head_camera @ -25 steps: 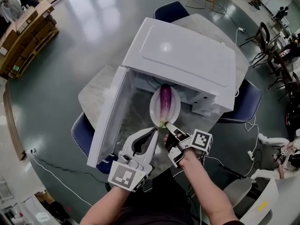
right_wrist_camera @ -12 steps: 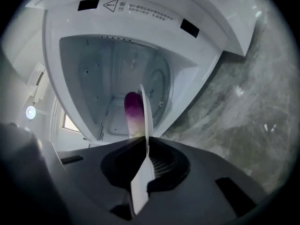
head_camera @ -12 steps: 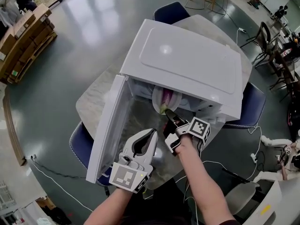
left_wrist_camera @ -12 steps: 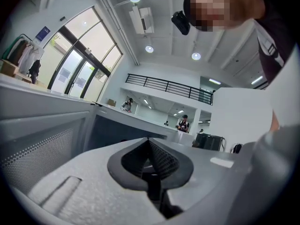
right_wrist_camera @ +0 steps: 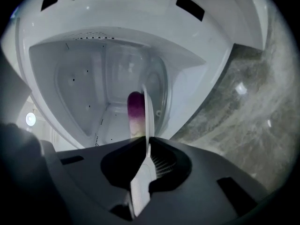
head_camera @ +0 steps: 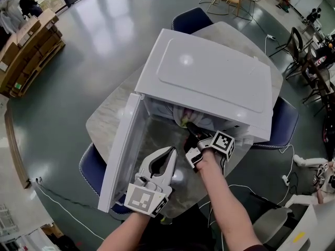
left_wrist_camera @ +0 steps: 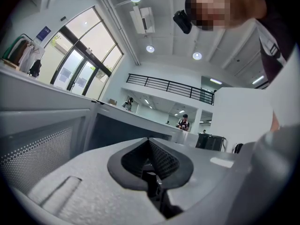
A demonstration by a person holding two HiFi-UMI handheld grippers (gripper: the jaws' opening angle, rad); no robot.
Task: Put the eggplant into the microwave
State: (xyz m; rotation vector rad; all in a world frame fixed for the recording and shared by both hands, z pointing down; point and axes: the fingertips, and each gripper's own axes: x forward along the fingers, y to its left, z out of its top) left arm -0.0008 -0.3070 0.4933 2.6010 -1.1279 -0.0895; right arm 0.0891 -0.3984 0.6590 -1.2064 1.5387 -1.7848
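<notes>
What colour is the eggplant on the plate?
The eggplant is deep purple, fading to pale cream at its near end; clearest in the right gripper view.

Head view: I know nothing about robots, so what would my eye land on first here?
The big white microwave fills the middle of the table, its door swung wide to the left. At its mouth the right tool has a white plate by the rim, jaws just easing open, and the purple eggplant on the plate reaches into the cavity. The left tool hangs shut and empty beside the door.
</notes>
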